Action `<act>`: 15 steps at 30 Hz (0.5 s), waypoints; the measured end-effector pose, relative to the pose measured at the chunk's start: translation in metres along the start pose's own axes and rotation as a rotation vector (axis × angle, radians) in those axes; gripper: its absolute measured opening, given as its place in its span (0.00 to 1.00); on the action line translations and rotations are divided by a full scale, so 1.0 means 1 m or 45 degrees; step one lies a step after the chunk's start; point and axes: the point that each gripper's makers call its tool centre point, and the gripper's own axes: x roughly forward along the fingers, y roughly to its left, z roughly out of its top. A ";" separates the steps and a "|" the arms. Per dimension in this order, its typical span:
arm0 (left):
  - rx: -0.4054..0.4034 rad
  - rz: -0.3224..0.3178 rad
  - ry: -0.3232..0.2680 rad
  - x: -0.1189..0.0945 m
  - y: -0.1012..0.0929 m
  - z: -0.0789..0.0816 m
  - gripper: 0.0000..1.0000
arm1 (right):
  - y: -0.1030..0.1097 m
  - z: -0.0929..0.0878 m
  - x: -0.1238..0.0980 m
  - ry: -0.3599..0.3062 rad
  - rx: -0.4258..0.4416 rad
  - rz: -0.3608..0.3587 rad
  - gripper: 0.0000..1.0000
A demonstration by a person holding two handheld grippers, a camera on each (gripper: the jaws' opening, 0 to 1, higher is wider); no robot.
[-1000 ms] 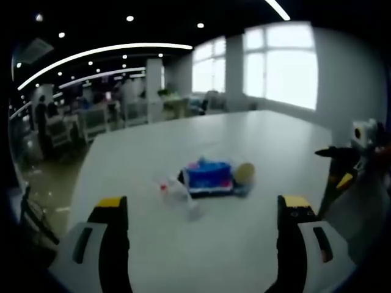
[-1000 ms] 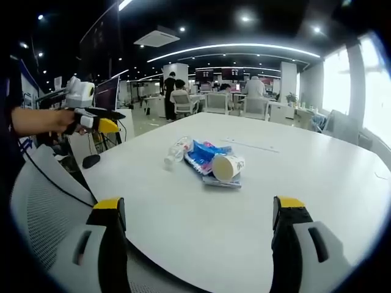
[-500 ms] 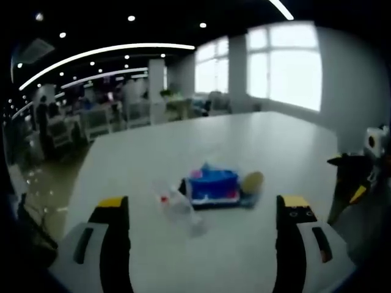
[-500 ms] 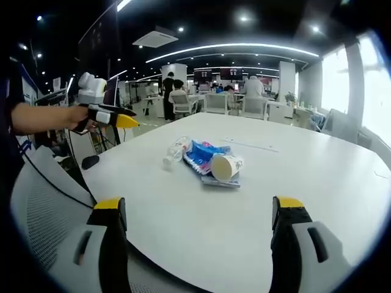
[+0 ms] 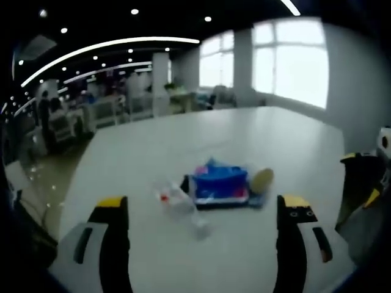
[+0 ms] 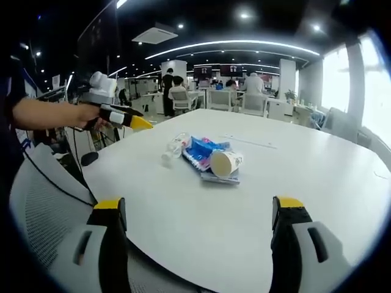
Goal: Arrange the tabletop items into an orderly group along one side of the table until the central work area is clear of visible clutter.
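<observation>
Centrally on the white table [image 6: 317,177], a clear plastic bottle [image 6: 173,147] lies on its side touching a blue packet [image 6: 200,152], with a tipped paper cup [image 6: 225,163] at the packet's 4 o'clock in the right gripper view. Both grippers hang apart from the pile, jaws spread and holding nothing: left gripper [image 5: 201,226], right gripper [image 6: 198,229]. At 9 o'clock a hand [image 6: 82,116] holds the left gripper.

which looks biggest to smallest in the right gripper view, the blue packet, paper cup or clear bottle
1. blue packet, the widest of the three
2. paper cup and clear bottle: too alike to rank; the cup lies slightly nearer the camera, which may inflate it
</observation>
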 end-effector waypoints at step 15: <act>0.020 0.023 -0.029 0.032 0.009 -0.002 0.87 | -0.002 -0.002 0.000 0.012 -0.003 -0.008 0.99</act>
